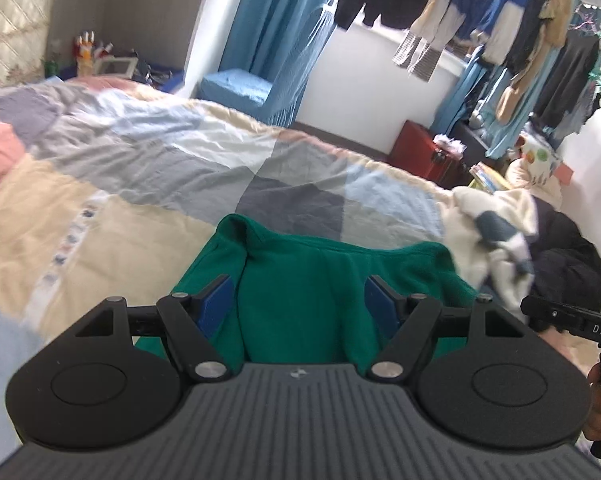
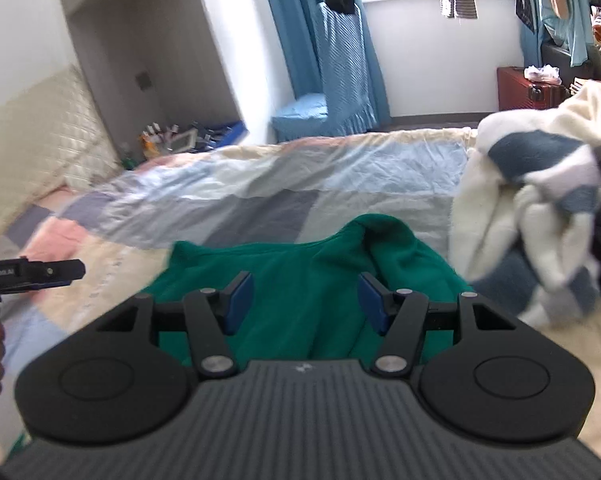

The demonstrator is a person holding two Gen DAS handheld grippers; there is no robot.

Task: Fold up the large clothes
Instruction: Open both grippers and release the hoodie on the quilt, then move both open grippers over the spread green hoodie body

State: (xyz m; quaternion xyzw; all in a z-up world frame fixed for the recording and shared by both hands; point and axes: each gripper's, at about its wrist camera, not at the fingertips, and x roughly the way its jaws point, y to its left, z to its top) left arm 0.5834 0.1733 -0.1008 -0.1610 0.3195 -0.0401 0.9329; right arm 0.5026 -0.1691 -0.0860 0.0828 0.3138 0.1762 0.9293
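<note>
A green garment (image 1: 300,292) lies bunched on the patchwork bed cover, close under both grippers; it also shows in the right wrist view (image 2: 300,280). My left gripper (image 1: 300,300) is open, its blue pads (image 1: 216,304) spread wide over the green cloth without clamping it. My right gripper (image 2: 305,300) is open too, with its blue pads (image 2: 240,300) apart above the same garment. The right gripper's body shows at the right edge of the left wrist view (image 1: 572,324); the left one shows at the left edge of the right wrist view (image 2: 32,274).
A cream and blue fleece garment (image 2: 540,200) lies heaped right of the green one, next to dark clothes (image 1: 568,264). The patchwork bed cover (image 1: 160,160) stretches ahead. A red suitcase (image 2: 528,88), blue curtains (image 2: 340,52) and hanging clothes (image 1: 480,12) stand beyond the bed.
</note>
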